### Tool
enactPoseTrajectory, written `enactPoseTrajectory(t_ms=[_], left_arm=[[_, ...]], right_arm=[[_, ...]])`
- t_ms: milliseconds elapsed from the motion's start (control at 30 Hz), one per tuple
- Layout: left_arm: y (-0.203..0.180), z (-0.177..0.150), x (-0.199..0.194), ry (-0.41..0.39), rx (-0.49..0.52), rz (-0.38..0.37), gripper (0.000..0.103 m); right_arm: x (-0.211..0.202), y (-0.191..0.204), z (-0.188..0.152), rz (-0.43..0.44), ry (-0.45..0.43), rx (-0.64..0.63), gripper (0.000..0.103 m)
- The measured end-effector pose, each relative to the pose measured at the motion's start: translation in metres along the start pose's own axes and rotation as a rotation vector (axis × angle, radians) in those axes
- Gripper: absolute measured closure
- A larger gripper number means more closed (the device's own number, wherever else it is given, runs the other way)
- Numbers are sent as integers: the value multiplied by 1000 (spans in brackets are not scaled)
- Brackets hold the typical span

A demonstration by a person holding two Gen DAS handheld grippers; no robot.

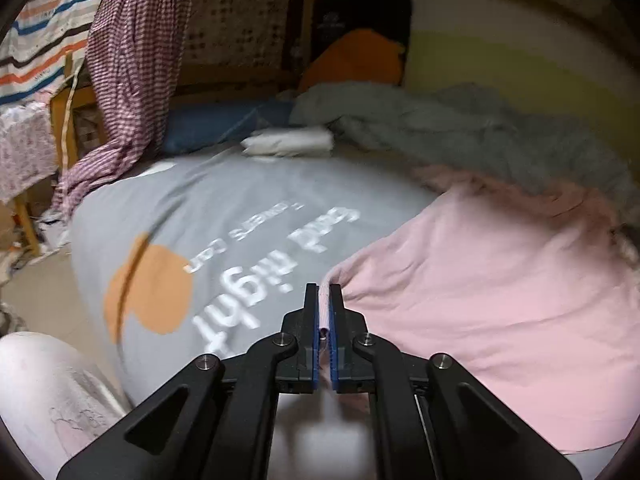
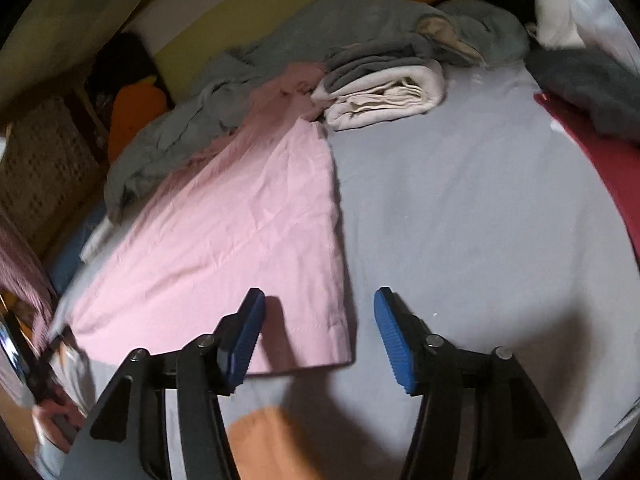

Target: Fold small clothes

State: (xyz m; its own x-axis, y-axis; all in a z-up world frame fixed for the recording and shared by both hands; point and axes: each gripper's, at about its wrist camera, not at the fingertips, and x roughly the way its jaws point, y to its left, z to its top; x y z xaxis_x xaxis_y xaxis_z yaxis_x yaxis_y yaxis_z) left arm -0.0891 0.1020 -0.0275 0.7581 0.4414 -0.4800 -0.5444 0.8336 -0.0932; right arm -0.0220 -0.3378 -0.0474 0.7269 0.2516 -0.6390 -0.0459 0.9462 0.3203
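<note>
A pink garment (image 1: 480, 300) lies spread flat on the grey bed sheet (image 1: 224, 200). My left gripper (image 1: 324, 290) is shut on the pink garment's near edge, a thin strip of pink cloth pinched between its blue pads. In the right wrist view the same pink garment (image 2: 240, 232) stretches from the far left towards me. My right gripper (image 2: 318, 300) is open just above the garment's near right corner. Its left finger (image 2: 250, 320) hangs over the cloth, its right finger (image 2: 390, 320) over bare sheet (image 2: 460, 208), and neither pad presses on the cloth.
A crumpled grey blanket (image 2: 280, 40) lines the far side by the wall. A folded beige and grey stack (image 2: 384, 92) lies beside the garment's far end. Red cloth (image 2: 600, 160) is at the right. A checked cloth (image 1: 132, 60) hangs at the left. A person's knee (image 1: 48, 392) is at the bed's edge.
</note>
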Motion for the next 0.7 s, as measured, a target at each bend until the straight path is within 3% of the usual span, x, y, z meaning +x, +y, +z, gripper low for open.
enactPoseTrajectory(t_ms=[100, 133, 233, 267, 333, 400, 500, 633, 700], left_arm=[[-5, 7, -21, -100, 14, -59, 100], [-6, 9, -28, -124, 23, -76, 100], [-7, 10, -43, -154, 42, -96, 100], [-7, 8, -46, -140, 47, -109, 100], [-9, 1, -43, -82, 95, -83, 100], [-11, -16, -33, -3, 141, -40, 100], [-8, -38, -7, 184, 151, -20, 99], [-13, -41, -12, 163, 196, -1, 96], [-13, -42, -13, 164, 189, -34, 91]], right_arm=[[-12, 9, -5, -88, -77, -50, 100], [-31, 14, -4, -177, -184, -72, 100], [-77, 11, -3, -271, -371, -31, 100], [-86, 8, -6, -289, -394, -9, 100], [-91, 1, -12, -342, -374, 7, 100], [-80, -8, -18, -362, -282, 47, 100], [-54, -16, -29, -396, -149, 73, 100], [-51, -27, -30, -398, -142, 129, 100], [-57, -29, -29, -398, -167, 147, 92]])
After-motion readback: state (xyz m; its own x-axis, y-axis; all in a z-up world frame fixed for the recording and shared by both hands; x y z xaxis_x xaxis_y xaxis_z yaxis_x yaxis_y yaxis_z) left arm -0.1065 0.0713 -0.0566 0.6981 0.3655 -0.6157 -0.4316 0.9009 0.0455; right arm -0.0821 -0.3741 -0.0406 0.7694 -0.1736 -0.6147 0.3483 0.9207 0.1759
